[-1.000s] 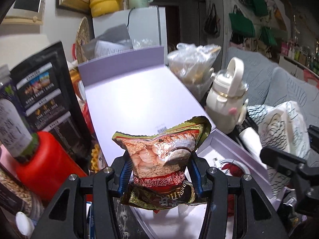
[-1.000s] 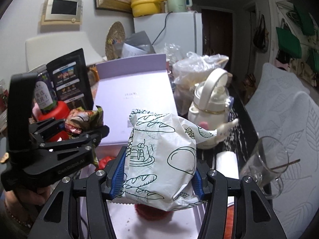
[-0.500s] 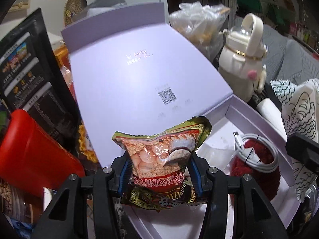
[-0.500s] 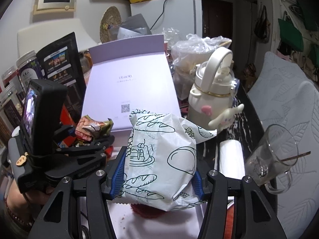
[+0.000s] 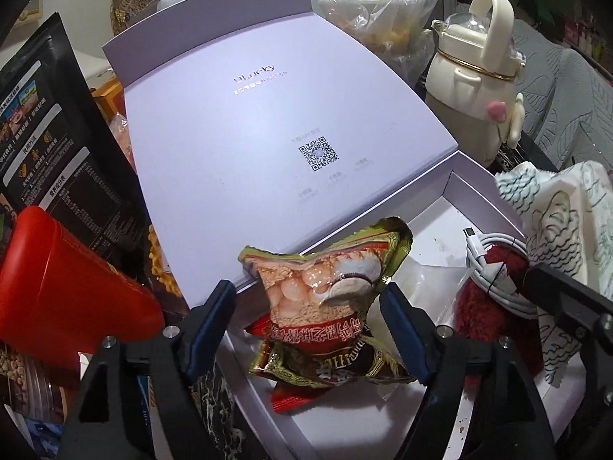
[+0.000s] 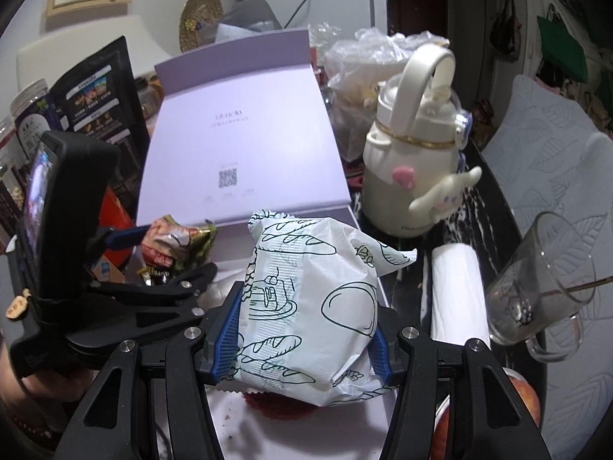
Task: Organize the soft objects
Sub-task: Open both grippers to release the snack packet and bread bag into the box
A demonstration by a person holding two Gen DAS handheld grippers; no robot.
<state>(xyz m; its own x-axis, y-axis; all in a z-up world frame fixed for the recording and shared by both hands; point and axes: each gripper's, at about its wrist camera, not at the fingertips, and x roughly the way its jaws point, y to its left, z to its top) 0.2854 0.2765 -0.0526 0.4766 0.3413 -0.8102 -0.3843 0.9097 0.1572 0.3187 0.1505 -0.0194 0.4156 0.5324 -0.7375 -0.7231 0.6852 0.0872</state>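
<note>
Crinkling red-gold snack packet, white bread-print bag

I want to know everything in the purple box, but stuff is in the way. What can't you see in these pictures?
- Left wrist view: the snack packet, between the opening jaws of the left hand-held gripper, covers part of the box floor.
- Right wrist view: the white bread bag in the right hand-held gripper hides most of the red fuzzy thing.
- Left wrist view: the cable coil lies over the red fuzzy thing.

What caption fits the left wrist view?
Left gripper, jaws opening, releases a snack packet into the open lavender box beside a red fuzzy item wrapped with white cable.
</note>
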